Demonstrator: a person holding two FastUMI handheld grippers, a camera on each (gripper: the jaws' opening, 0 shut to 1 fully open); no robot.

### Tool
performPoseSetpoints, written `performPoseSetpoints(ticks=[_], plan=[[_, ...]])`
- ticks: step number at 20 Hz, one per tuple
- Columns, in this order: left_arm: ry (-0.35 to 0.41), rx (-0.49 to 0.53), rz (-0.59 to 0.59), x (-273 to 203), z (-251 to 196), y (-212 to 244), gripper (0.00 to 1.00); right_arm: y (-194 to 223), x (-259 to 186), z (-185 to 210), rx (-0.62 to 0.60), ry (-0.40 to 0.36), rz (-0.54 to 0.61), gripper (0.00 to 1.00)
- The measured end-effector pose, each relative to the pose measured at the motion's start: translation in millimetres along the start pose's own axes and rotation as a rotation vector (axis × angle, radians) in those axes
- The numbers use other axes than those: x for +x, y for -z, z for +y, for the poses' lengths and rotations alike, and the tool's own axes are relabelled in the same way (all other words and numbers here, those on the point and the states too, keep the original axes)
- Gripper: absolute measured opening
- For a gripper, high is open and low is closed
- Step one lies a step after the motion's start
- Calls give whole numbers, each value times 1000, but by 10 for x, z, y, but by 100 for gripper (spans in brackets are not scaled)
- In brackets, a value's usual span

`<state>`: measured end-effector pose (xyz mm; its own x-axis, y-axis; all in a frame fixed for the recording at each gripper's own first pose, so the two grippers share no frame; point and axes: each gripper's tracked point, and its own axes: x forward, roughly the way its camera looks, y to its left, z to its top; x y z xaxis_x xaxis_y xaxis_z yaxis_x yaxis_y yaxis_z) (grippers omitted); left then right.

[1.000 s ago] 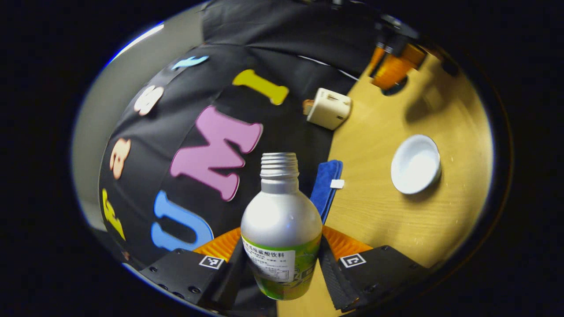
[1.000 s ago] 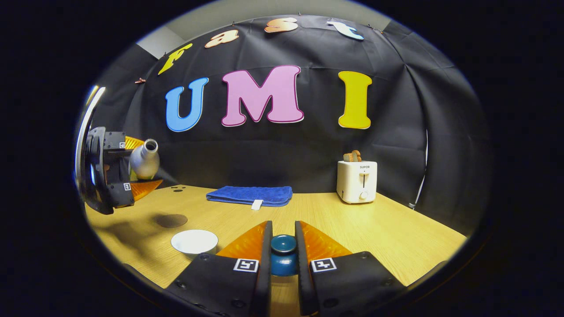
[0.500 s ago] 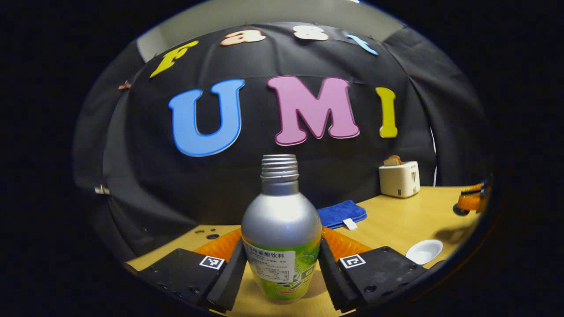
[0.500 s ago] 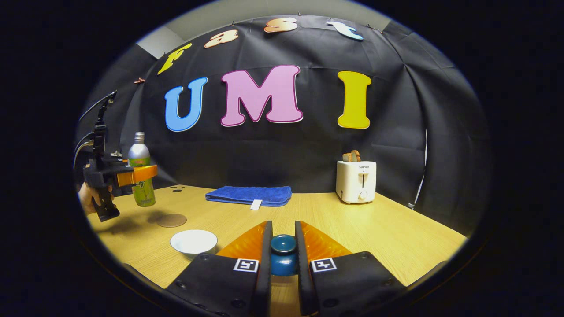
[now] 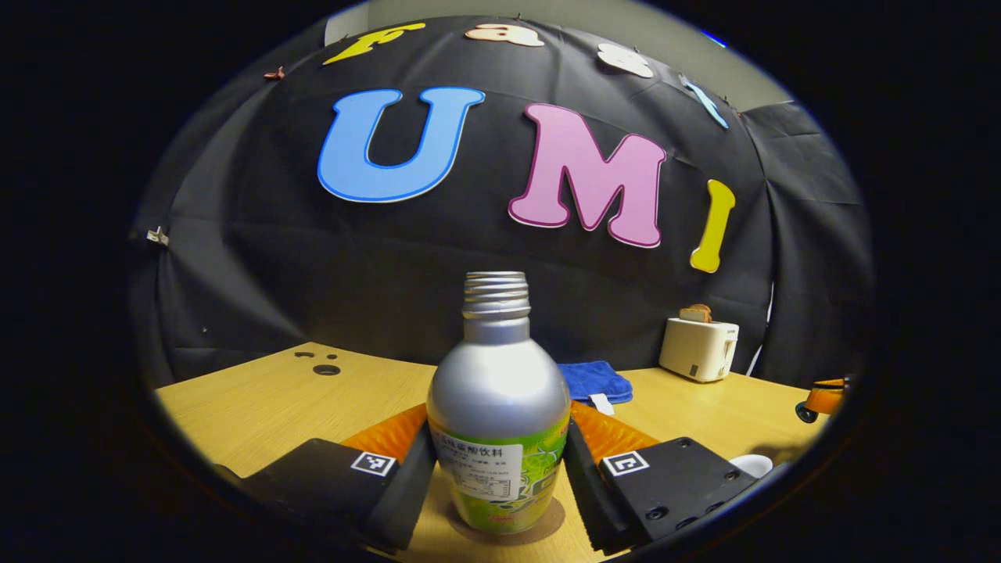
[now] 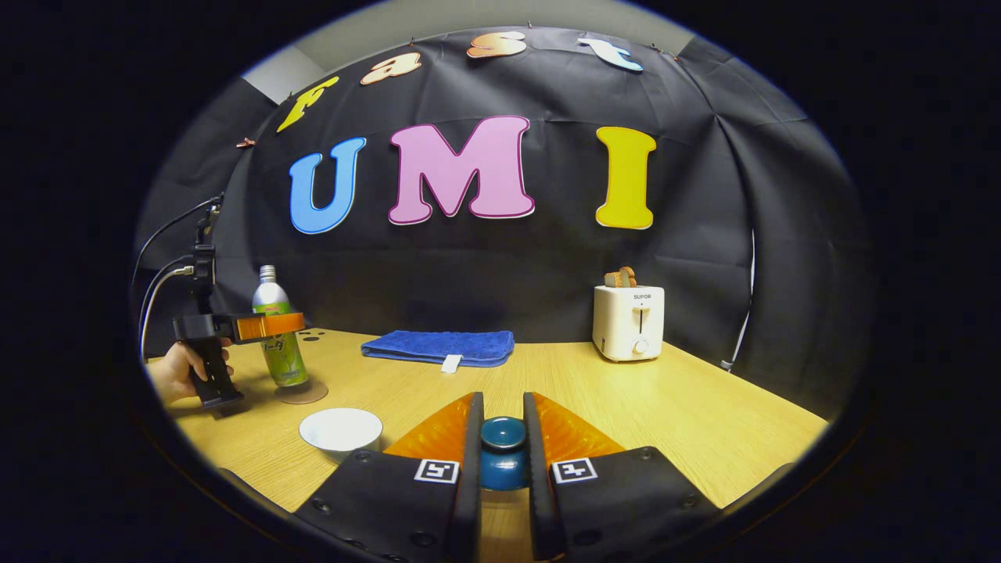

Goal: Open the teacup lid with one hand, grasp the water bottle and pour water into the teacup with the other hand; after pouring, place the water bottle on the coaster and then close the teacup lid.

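gripping the bottle (image 5: 499,422) around its lower body, the left claw (image 5: 498,477) has one finger pressed on each side of the label, and the bottle stands upright with its base on the round coaster (image 5: 539,525) just under and ahead of the fingers. in the right gripper view that claw, with a hand (image 6: 174,374) on its handle, is far off to the left, and the coaster (image 6: 301,392) sits under the bottle there. the bottle is bare metal above the label, open at the threaded neck, likely smooth and slippery, and probably lighter if water has gone out, so a mid-body hold as now looks safest; letting go should be slow so it does not tip.

the right claw (image 6: 502,461) is closed on the knob of the blue lid (image 6: 502,450), both fingers against it, held above the table (image 6: 672,407). the lid looks like glazed ceramic, hard and brittle, and the small round knob could slip or twist. the white teacup (image 6: 341,430) stands uncovered just left of and below that claw. judging by this, the lid is yet to go back on, set down gently and centred on the rim.
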<state>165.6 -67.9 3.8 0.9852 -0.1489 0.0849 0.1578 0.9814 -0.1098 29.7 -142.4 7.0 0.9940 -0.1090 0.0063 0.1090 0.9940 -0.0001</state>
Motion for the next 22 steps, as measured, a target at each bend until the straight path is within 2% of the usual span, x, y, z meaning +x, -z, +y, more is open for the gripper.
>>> performPoseSetpoints(ticks=[12,13,14,16,19,22], plan=[[5,111,66,-66,42,200,84,1,0,0,0,-1,0,29],[-3,110,60,-68,49,188,88,3,-7,-1,1,-1,-1,29],[0,104,59,-100,37,176,97,4,-1,0,1,0,-1,29],[-4,94,83,-131,26,226,95,-1,-1,2,1,-1,-1,29],[-55,106,116,-299,131,260,96,1,-2,0,1,0,0,29],[-42,95,103,-530,84,241,96,-1,-1,1,1,-1,0,29]])
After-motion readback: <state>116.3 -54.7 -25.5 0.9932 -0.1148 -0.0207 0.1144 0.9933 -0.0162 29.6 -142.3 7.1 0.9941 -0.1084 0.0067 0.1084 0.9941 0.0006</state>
